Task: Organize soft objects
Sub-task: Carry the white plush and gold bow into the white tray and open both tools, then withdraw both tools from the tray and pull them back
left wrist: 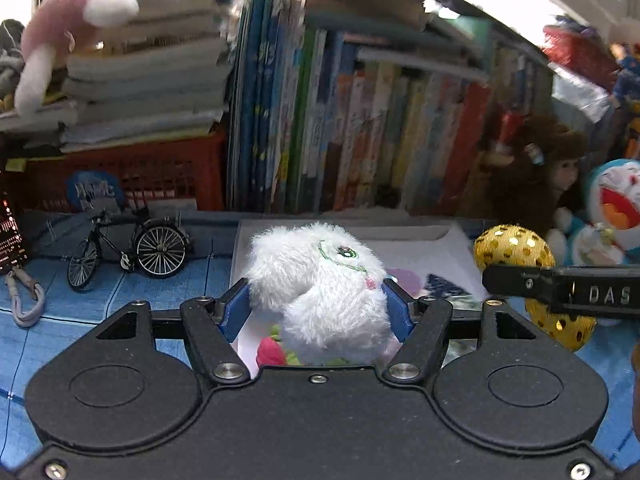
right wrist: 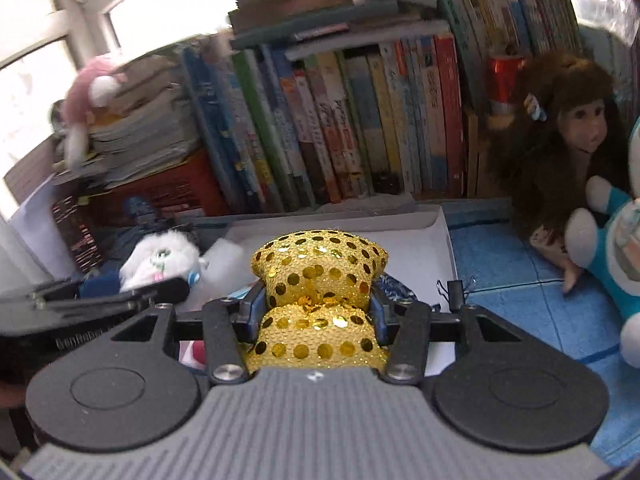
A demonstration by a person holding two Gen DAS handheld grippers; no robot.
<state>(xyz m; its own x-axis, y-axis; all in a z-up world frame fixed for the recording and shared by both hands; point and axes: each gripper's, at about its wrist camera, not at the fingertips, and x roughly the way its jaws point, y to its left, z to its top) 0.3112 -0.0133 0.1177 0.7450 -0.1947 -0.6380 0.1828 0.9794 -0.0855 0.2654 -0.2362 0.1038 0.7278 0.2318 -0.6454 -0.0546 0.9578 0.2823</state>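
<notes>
Left wrist view: raised letters "DAS" mark the right gripper at right. The left gripper pinches a fluffy white plush toy above a shallow white cardboard box on the blue tabletop, backed by 1 row of upright books.

Right wrist view: the right gripper squeezes a gold sequinned fabric cushion over that box.

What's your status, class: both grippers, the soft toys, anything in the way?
Left gripper shut on white plush. Right gripper shut on gold pouch. Both over white box. Nothing blocking.
</notes>
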